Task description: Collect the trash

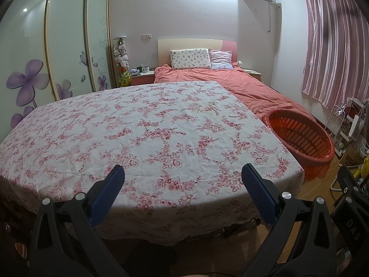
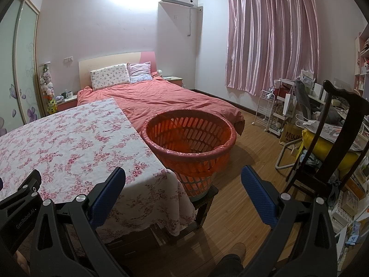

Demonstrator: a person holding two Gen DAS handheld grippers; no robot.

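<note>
On your far left stands the frosted sliding wardrobe with purple flower decals (image 1: 30, 78); nothing there looks like trash. Your left gripper (image 1: 183, 180) hangs over the near edge of the table draped in a white cloth printed with pink roses (image 1: 147, 124), its blue-padded fingers (image 1: 108, 194) spread wide with nothing between them. The cloth is bare in both views: no wrapper, tissue or scrap shows on it, so no trash is in view for you to pick up yet. Scan slowly before you commit, and tilt the camera down toward the floor at the table's foot, which lies partly in shadow.

Further right, the bed with the salmon-red quilt (image 2: 161, 99) runs back to the wall behind the table. Just beside the table's right edge sits the round orange slatted plastic basket lined with a red bag (image 2: 189, 136), raised on a small dark stool (image 2: 205, 196). I judge it to be the bin for whatever you collect; it looks empty as far as the rim lets you see. Your right gripper (image 2: 183, 180) is aimed at it, fingers likewise wide apart and empty.

On the right, the dark wooden chair piled with a yellow cushion and papers (image 2: 327, 138) and the cluttered shelves are the likeliest place to search. When you find a piece, close on its middle, carry it well over the rim, and release only there.
</note>
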